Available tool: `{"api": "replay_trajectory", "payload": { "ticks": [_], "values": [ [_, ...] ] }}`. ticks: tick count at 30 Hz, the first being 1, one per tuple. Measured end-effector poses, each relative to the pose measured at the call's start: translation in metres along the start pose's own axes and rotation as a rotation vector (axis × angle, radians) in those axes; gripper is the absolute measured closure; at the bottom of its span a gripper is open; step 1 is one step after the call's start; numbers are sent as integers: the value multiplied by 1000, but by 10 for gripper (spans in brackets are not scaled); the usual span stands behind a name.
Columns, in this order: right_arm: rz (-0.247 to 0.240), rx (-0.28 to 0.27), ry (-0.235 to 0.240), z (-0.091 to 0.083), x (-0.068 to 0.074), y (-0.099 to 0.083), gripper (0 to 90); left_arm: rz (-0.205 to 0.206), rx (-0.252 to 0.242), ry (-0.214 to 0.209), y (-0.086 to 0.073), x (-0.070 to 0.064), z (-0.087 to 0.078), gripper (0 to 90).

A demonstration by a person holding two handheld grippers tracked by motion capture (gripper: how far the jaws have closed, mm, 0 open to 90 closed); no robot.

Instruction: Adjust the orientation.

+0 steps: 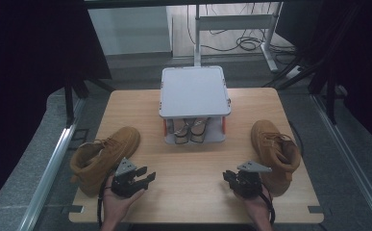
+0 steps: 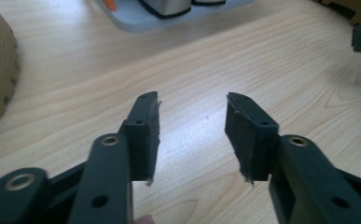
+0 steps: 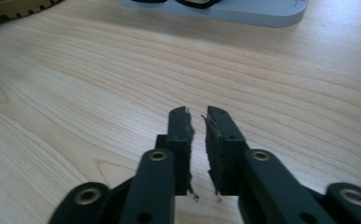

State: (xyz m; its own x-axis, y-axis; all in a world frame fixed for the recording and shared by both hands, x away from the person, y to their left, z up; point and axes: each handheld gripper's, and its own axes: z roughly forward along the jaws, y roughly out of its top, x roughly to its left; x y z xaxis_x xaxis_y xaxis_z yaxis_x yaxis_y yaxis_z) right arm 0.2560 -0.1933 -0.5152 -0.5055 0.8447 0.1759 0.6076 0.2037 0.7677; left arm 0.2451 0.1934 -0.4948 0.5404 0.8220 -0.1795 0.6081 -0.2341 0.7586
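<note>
Spread jaws were seen on the left gripper (image 2: 192, 105), with bare wood between them and nothing held. On the right gripper (image 3: 197, 114) the jaws were drawn almost together, only a thin slit being left between the pads, and nothing was pinched there either. Both grippers were held low over the desk (image 1: 188, 163) near its front edge, the left gripper (image 1: 145, 179) toward the front-left corner and the right gripper (image 1: 229, 177) toward the front-right. Just beside the left gripper a tan boot (image 1: 102, 156) was laid at the left edge. Close by the right gripper a second tan boot (image 1: 275, 147) was set along the right edge. At the back edge, in the middle, a grey rack (image 1: 194, 91) was placed.
</note>
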Motion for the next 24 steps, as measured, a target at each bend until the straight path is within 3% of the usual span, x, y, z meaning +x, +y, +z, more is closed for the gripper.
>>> {"api": "replay_trajectory", "payload": {
  "ticks": [5,11,24],
  "values": [
    [-26,-5,-38,-9,-2,0,884,0,6,-1,-2,2,1,498],
    [-29,-6,-91,-23,-10,-5,893,7,22,-21,-2,0,7,474],
    [18,-48,-181,-49,-36,-17,893,-2,33,-29,-5,-1,13,450]
  ]
}}
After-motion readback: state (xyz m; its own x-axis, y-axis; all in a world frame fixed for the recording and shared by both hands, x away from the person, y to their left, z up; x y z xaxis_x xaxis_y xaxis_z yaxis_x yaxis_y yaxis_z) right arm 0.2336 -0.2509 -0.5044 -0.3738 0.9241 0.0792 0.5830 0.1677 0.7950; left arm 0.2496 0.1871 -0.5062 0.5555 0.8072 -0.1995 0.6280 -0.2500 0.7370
